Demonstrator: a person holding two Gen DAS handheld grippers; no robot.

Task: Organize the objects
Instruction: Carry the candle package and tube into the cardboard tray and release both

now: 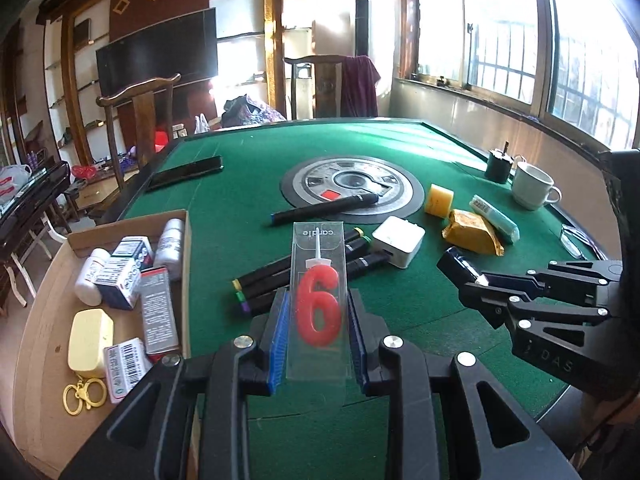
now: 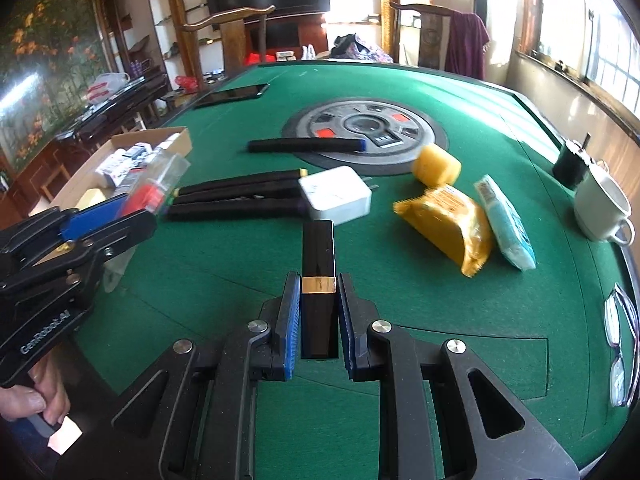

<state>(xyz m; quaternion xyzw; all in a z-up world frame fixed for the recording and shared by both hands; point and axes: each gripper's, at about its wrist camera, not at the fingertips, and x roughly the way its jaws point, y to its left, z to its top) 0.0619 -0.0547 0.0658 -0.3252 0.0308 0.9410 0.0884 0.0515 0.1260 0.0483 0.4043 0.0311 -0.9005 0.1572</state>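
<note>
My left gripper [image 1: 318, 300] is shut on a clear candle pack [image 1: 318, 300] with a red "6" candle, held above the green table [image 1: 360, 152] just right of the cardboard box [image 1: 44, 304]. My right gripper [image 2: 319, 284] is shut on a black lipstick tube [image 2: 318, 252] with a gold band, held over the table's near middle. The left gripper and its pack [image 2: 156, 184] show at the left of the right wrist view. The right gripper and lipstick [image 1: 460, 268] show at the right of the left wrist view.
The box holds pill bottles [image 1: 170, 244], small cartons, a yellow case [image 1: 90, 338] and a keyring. On the table lie black markers [image 2: 236, 196], a white charger [image 2: 336, 196], a yellow sponge [image 2: 436, 166], a yellow packet [image 2: 448, 228], a blue tissue pack [image 2: 506, 224], a mug [image 2: 602, 204], glasses [image 2: 618, 344] and a phone [image 2: 232, 96].
</note>
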